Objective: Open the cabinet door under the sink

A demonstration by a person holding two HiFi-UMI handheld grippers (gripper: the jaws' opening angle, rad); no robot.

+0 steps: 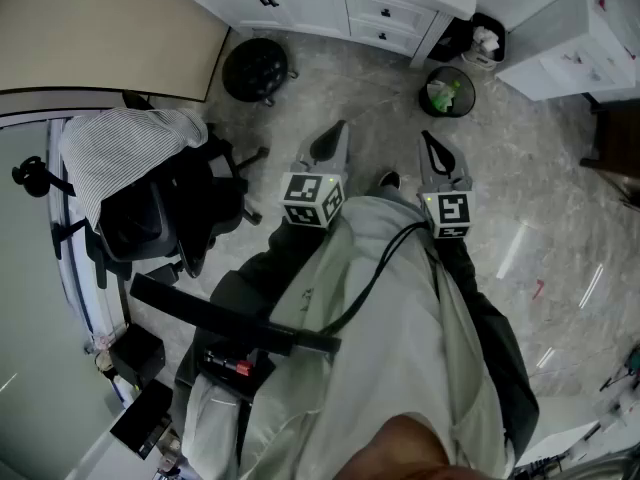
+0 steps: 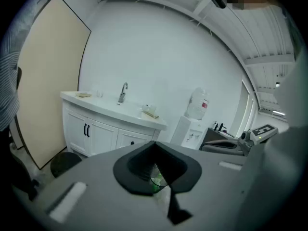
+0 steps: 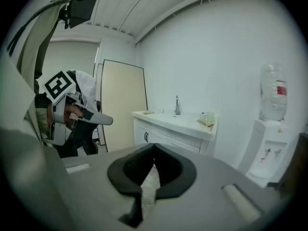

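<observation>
Left gripper and right gripper, each with jaws pressed together on nothing, pointed slightly downward across the floor at the shut cabinet door beneath the sink counter, well apart from it, apparently because no approach had begun.

The left gripper and the right gripper are held side by side ahead of the person's torso, near each other but apart. Both point forward and tilt slightly downward. Each of the 2 has its jaws closed tip to tip, with nothing between them.
</observation>
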